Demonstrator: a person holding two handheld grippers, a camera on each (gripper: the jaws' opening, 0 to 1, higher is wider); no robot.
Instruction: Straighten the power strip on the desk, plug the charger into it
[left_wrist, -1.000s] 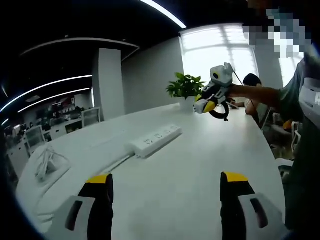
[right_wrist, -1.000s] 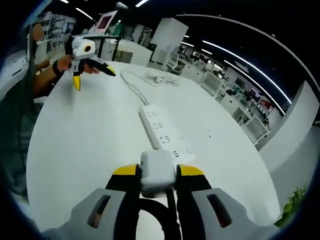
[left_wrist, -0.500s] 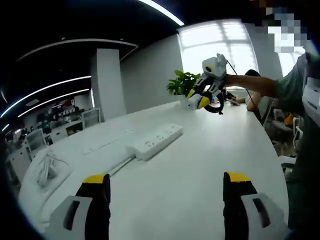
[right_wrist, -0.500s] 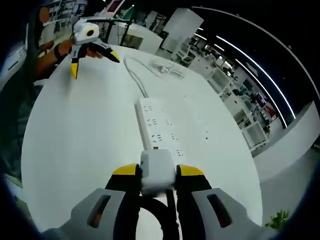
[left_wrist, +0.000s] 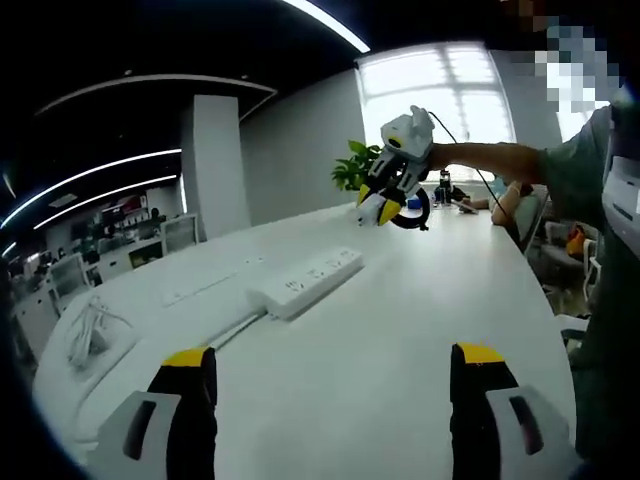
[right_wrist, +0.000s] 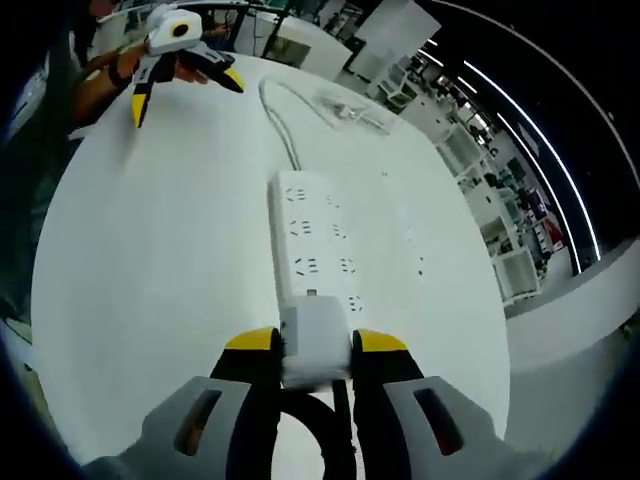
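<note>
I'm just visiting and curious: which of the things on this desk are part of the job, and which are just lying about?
Part of the job:
power strip
charger, held in the right claw

Lying about:
potted plant
loose white cable

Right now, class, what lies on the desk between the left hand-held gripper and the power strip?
Nothing: in the left gripper view, only bare white desk stretches from the open left hand-held gripper to the power strip.

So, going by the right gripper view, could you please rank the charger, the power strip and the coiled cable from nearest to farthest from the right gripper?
1. charger, clamped between the jaws.
2. power strip, just ahead, mid-desk.
3. coiled cable, far end, right of the cord.
</note>
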